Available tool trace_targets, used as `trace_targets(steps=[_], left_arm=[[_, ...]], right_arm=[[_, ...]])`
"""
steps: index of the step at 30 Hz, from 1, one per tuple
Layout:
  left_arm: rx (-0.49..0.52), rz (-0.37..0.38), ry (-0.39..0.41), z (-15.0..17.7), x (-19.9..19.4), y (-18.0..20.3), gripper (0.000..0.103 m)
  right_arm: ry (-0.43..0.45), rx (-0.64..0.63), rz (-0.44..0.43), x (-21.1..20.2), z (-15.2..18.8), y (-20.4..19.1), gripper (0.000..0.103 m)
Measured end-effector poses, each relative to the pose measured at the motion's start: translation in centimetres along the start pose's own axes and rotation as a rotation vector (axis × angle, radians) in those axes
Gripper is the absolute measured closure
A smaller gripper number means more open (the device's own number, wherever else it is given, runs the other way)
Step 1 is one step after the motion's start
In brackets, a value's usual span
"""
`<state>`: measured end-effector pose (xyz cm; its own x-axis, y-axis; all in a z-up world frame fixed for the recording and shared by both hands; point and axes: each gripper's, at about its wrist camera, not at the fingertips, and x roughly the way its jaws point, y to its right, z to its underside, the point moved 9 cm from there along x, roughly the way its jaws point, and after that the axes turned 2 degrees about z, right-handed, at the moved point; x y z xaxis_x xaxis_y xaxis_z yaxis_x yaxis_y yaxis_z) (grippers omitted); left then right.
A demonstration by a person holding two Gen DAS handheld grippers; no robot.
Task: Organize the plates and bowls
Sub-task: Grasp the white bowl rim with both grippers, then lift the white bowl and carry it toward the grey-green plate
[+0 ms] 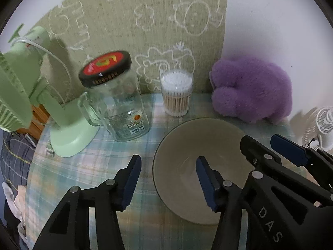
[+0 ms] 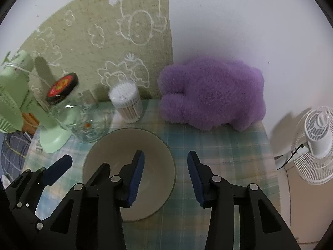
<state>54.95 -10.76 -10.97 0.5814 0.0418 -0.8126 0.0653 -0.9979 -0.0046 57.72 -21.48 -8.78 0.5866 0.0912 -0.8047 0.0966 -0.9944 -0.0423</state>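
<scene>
A single beige bowl (image 1: 187, 141) (image 2: 124, 143) sits upright and empty on the plaid tablecloth (image 1: 93, 162). My left gripper (image 1: 168, 159) straddles the bowl's left rim, one blue pad outside and the other inside, and neither pad touches the rim. My right gripper (image 2: 165, 155) straddles the right rim the same way, jaws apart and not pressing. Each gripper also shows in the other view: the right gripper (image 1: 260, 139) over the bowl's right side, the left gripper (image 2: 85, 162) at its left side. No plates are in view.
Behind the bowl stand a glass handled jar (image 1: 116, 104) with a red and black lid, a tub of cotton swabs (image 1: 177, 93) and a purple plush toy (image 1: 251, 89). A green desk fan (image 1: 41, 95) stands at the left table edge, a white fan (image 2: 316, 143) beyond the right edge.
</scene>
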Motion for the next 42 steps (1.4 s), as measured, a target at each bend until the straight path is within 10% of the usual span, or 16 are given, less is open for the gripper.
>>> trace_targets(steps=[11, 42], left_arm=[[-0.002, -0.026, -0.075, 1.6, 3.7, -0.2, 0.085], [0.009, -0.041, -0.029, 3.4, -5.5, 0.3, 0.085]], right_arm=[[-0.059, 0.012, 0.027, 4.2, 1.0, 0.2, 0.080], [-0.008, 0.021, 0.021, -4.2, 2.9, 0.6, 0.082]])
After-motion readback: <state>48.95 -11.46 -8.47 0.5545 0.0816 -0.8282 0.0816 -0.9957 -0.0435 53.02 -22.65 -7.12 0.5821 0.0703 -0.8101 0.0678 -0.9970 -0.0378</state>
